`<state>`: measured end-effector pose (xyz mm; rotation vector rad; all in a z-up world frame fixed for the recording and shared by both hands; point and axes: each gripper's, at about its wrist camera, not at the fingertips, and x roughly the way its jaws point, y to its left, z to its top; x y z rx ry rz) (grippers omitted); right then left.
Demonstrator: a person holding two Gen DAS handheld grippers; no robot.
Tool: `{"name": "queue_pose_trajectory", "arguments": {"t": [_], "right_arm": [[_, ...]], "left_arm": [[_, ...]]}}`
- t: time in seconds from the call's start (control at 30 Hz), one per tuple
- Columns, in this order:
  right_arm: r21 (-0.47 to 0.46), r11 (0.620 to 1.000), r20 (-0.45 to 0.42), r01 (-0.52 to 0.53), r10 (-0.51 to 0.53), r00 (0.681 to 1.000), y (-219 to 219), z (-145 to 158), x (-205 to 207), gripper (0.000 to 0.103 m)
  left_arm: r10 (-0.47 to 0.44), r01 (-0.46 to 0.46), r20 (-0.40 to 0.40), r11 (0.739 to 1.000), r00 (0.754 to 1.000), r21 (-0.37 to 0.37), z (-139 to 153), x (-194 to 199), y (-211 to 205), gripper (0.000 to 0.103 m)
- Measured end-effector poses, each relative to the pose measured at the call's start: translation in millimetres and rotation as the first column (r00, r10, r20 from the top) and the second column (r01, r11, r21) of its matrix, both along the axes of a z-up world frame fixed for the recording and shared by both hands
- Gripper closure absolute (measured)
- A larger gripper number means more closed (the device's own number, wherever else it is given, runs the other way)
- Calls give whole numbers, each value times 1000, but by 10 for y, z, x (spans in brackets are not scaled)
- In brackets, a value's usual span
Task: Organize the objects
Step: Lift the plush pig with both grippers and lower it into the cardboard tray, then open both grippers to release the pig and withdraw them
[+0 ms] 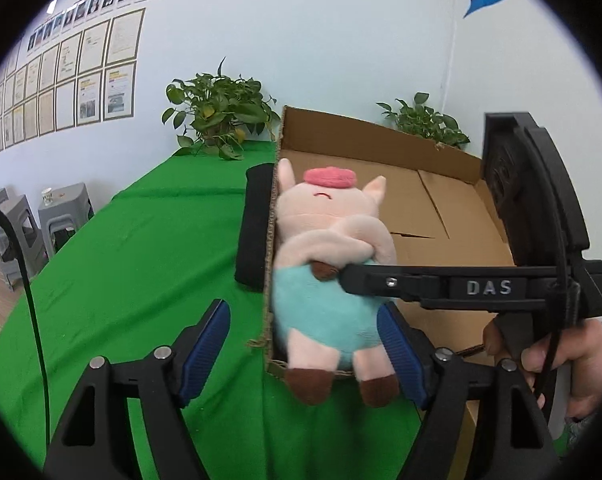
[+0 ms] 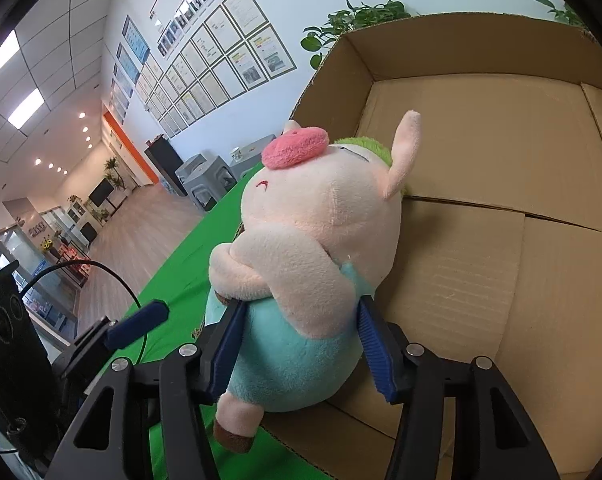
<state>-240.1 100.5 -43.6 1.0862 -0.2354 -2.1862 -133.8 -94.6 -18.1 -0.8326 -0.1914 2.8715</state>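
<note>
A plush pig with a pink snout, teal shorts and brown hooves hangs over the near left corner of an open cardboard box. My right gripper is shut on the pig's teal body, its blue pads pressing both sides; in the left wrist view it reaches in from the right. My left gripper is open, its blue pads either side of the pig's legs at the box corner. Something green and fuzzy shows behind the pig's head in the box.
The box stands on a table with a green cloth. A black object lies against the box's left wall. Potted plants stand at the table's far end. Grey stools stand to the left on the floor.
</note>
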Motion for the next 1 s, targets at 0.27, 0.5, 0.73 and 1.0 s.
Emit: {"name": "queue_pose_trajectory", "arguments": {"t": [0.27,0.5,0.73,1.0], "right_arm": [[-1,1000,30,-7,7,1000,7,-6,-32,40],[-68,993,34,91,-89,995,204,47,-4,25],[-15,954,-136,300,-299,944,1061,569,580,1],[246,711,-181,658,-634,752,2594,387,938,13]], "left_arm": [[-40,33,102,997,994,66,-208,-248,-129,26],[-74,60,121,991,990,121,-230,-282,-188,26],[-93,79,122,991,988,109,-210,-313,-124,26],[-112,91,135,983,984,157,-247,-332,-56,39]]}}
